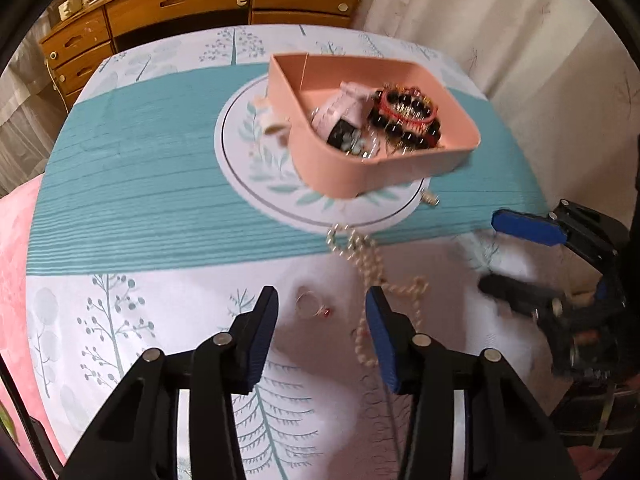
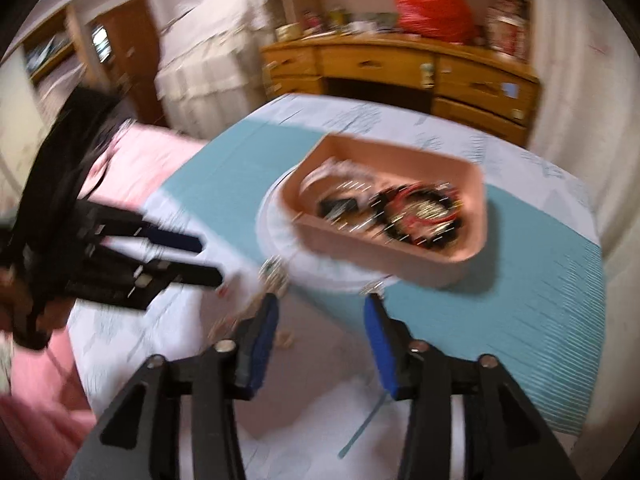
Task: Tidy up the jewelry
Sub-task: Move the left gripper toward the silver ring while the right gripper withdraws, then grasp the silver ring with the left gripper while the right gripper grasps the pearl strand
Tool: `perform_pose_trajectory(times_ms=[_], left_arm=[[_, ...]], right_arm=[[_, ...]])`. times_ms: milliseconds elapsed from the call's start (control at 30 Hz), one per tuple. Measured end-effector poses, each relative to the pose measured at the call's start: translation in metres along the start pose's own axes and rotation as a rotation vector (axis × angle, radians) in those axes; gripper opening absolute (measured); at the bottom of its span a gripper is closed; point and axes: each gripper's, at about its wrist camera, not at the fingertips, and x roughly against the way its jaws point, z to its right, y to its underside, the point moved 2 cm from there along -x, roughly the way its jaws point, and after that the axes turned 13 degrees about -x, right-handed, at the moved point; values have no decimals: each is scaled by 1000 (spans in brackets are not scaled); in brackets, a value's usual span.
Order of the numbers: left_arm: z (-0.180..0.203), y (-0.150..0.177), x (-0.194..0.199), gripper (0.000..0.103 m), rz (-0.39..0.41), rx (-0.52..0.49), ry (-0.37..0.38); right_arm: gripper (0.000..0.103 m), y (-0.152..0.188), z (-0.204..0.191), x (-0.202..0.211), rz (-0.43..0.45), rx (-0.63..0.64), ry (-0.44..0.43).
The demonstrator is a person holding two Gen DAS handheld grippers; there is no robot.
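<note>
- Since the pearl necklace (image 1: 374, 276) trails on the tablecloth (image 1: 120, 208) from just in front of the plate's (image 1: 236, 168) near rim back toward the left gripper (image 1: 322, 302), its long axis runs roughly along the reach of that gripper, and its near part passes just beside the right-hand finger, touching or nearly so.
- Between the left gripper's fingers, slightly ahead of the tips, lies a small ring (image 1: 310, 304) with a red stone; it sits straight in line with the gap, so a short advance would likely bracket it.
- Both jaws of the left gripper stand spread wide, holding nothing.
- Right gripper (image 1: 490, 250) comes in from the right edge, also spread and empty; in its own blurred view the necklace shows only as smears near its left finger, so the left gripper is judged nearer to both loose pieces.
- Farther out, the pink box (image 1: 320, 160) rests on the plate and overhangs it, already holding a dark beaded bracelet (image 1: 404, 120) with a red cord, a pale pouch and small bits.
- A small metal piece (image 1: 430, 199) lies by the plate's right rim.
- Nothing stands between the left jaws and the ring; the necklace strand could snag the right-hand finger.
- Beyond the table, a wooden dresser (image 1: 200, 4).
</note>
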Motion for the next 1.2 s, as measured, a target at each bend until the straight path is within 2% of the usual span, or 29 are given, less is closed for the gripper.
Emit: perform_pose_trajectory(times_ms=[67,167,300,633,700,733,767,1000,1067,1100,1167,1200], left_arm=[[-2,5,-4,38,5,3,-4],[-5,12,-8,37,30,3,-16],[-2,16,-12,37,49,-31,-18],[7,16,-17,36,66,-105,-62],[7,16,-18,32,71,-116,-68],[7,16,-18,23,73,-122,-83],[7,16,-18,18,73,-126,-99],[7,19,-17,18,80,-123,-89],[7,20,-16,18,79,-111,-81],[6,21,-15,18,80,-102,-76],[3,22,-15,18,82,-78,-64],[2,22,-14,18,82,-68,-59]], right_arm=[[55,9,-11,-7,-31,69,-16],[61,21,-25,-16,-61,165,-11],[61,33,-40,-30,-96,274,-8],[61,39,-54,-51,-142,386,-24],[62,38,-56,-55,-143,410,-9],[61,38,-56,-55,-137,418,-5],[62,38,-56,-56,-137,421,-8],[62,29,-51,-62,-139,393,15],[60,26,-47,-65,-168,349,2],[58,25,-45,-66,-173,333,-2],[35,25,-43,-64,-175,316,-8],[30,24,-42,-63,-174,309,6]])
